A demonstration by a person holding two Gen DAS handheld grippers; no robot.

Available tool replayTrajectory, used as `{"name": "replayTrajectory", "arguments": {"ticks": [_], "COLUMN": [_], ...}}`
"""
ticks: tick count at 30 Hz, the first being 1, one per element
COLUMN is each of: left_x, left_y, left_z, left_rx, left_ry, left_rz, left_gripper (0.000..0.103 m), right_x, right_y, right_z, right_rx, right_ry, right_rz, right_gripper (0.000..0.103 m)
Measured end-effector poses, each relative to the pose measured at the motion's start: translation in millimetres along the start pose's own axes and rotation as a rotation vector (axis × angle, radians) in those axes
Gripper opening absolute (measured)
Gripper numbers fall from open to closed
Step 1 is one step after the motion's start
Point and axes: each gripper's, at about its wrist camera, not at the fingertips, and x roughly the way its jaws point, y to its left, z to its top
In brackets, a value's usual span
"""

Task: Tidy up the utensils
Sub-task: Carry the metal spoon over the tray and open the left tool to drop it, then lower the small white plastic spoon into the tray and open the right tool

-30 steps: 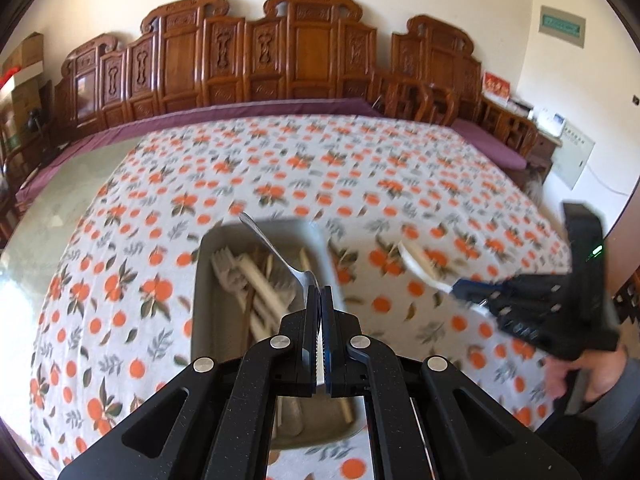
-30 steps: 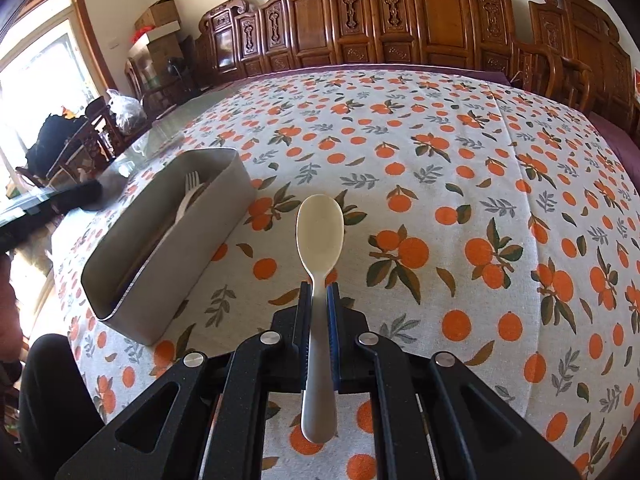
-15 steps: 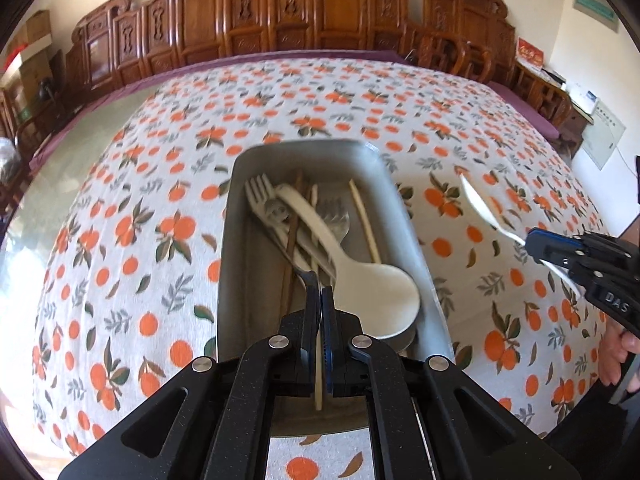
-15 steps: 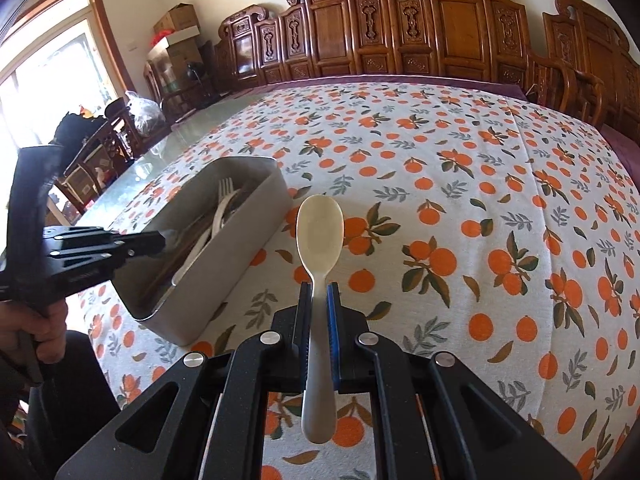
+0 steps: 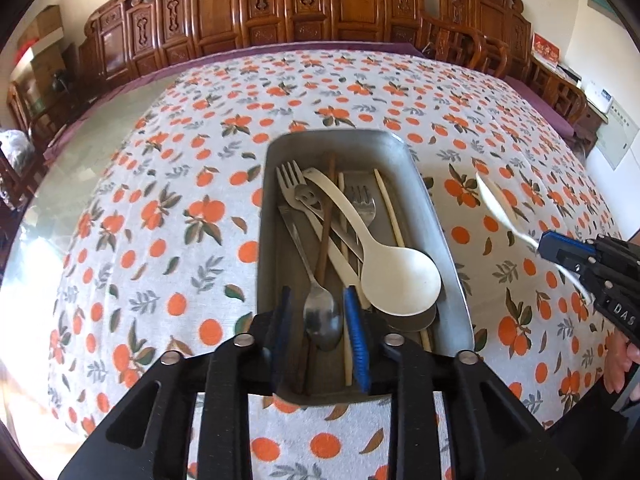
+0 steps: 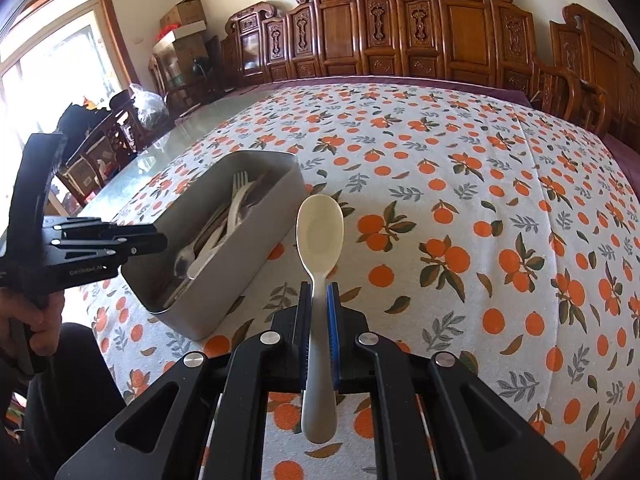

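Over the orange-print cloth, left fingers are opening around a steel spoon; right fingers clamp a cream spoon.

The tray looks like dull brushed metal, and in it lie a glossy steel spoon, shiny steel forks and a matt cream plastic spoon. The tabletop shows a glassy, reflective surface beside a soft printed cloth with oranges. The chairs behind are carved, polished wood.
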Motion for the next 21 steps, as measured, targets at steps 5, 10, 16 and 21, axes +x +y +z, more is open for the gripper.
{"name": "replayTrajectory", "arguments": {"ticks": [5, 10, 16, 21], "left_x": [-23, -42, -55, -57], "left_y": [8, 19, 36, 51], "left_z": [2, 3, 3, 3], "left_rx": [-0.013, -0.038, -0.074, -0.084], "left_ry": [-0.035, -0.073, -0.097, -0.095], "left_rz": [0.006, 0.007, -0.003, 0.003], "left_gripper": [0.035, 0.074, 0.09, 0.091], "right_x": [-7, -12, -13, -3], "right_y": [16, 32, 53, 69], "right_z": [5, 13, 33, 47], "right_rx": [-0.018, -0.029, -0.044, -0.045], "right_ry": [-0.009, -0.015, -0.021, -0.011], "right_rz": [0.004, 0.007, 0.017, 0.025], "right_gripper": [0.009, 0.009, 0.009, 0.009]}}
